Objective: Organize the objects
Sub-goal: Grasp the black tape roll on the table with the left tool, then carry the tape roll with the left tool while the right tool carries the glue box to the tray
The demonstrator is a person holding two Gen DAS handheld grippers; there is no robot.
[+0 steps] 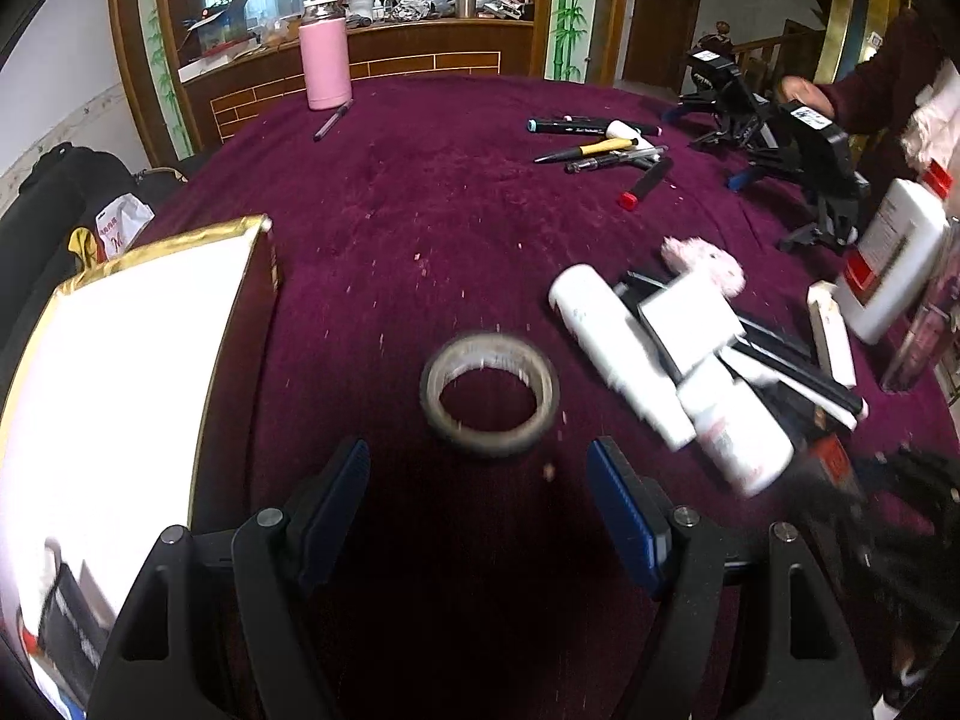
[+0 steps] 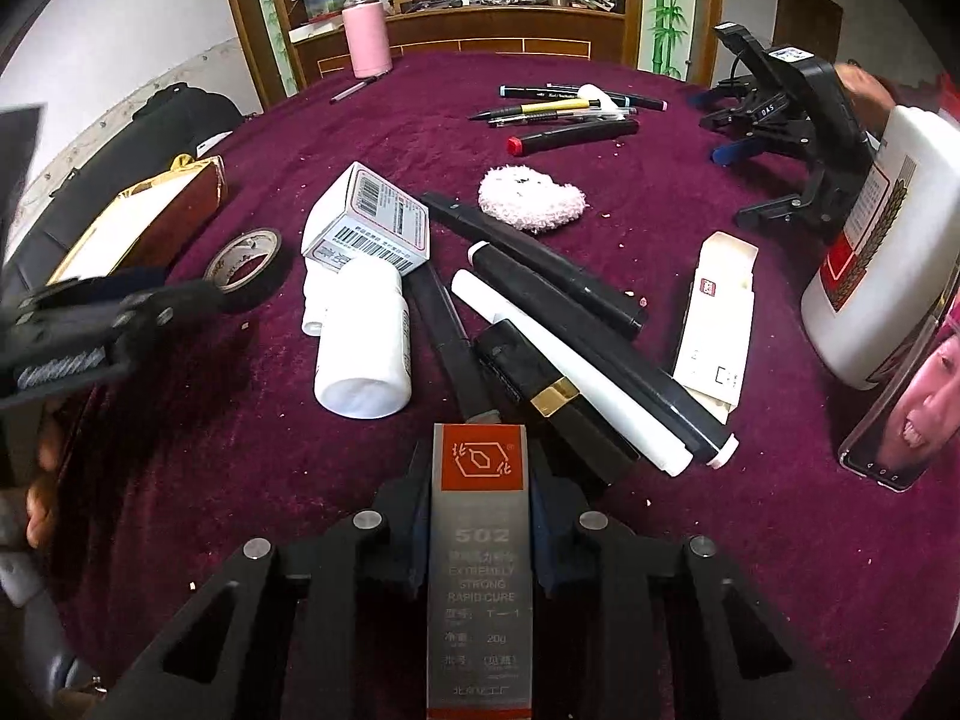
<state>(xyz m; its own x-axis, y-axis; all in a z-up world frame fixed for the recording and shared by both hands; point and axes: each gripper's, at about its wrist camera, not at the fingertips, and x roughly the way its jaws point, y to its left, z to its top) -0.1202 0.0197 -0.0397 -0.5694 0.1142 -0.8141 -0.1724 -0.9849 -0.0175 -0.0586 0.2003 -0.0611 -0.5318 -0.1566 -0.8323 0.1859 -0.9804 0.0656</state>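
Right claw (image 2: pixel 480 516) grips glue box (image 2: pixel 480 552)

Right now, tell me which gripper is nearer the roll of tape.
Left. The left gripper is open with the roll of tape just ahead of its jaws. The right gripper, shut on the glue box, sits farther off, beyond the pile.

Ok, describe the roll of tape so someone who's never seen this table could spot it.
On the maroon tablecloth, look between the gold-edged open box on one side and the pile of white bottles on the other. The grey tape roll lies flat there alone, the only ring-shaped thing.
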